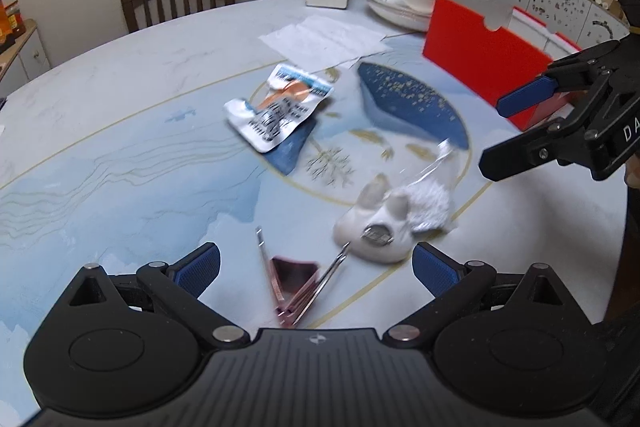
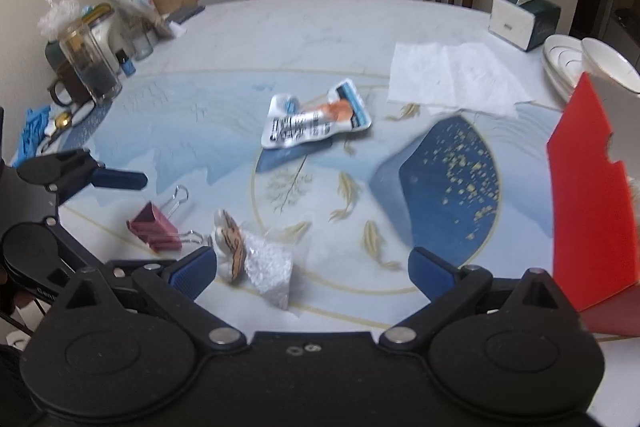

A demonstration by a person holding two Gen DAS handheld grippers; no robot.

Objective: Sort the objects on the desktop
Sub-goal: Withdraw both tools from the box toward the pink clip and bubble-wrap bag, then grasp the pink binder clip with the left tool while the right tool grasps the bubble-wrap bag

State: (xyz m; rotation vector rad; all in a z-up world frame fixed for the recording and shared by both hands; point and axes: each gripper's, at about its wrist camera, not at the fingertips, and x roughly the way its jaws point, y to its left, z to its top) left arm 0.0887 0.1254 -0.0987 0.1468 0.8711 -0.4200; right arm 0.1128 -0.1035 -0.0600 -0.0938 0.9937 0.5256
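Your left gripper (image 1: 316,267) hangs spread over the binder clip (image 1: 294,283); the figurine (image 1: 372,227) at two o'clock could get knocked.

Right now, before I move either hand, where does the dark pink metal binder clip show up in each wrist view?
Left wrist view: the dark pink metal binder clip lies low in the centre, on the table between the left gripper's open fingers.
Right wrist view: the clip lies lower left, left of the right gripper's fingers.
Shared landmark: the crumpled white snack wrapper, mid-table in both views.
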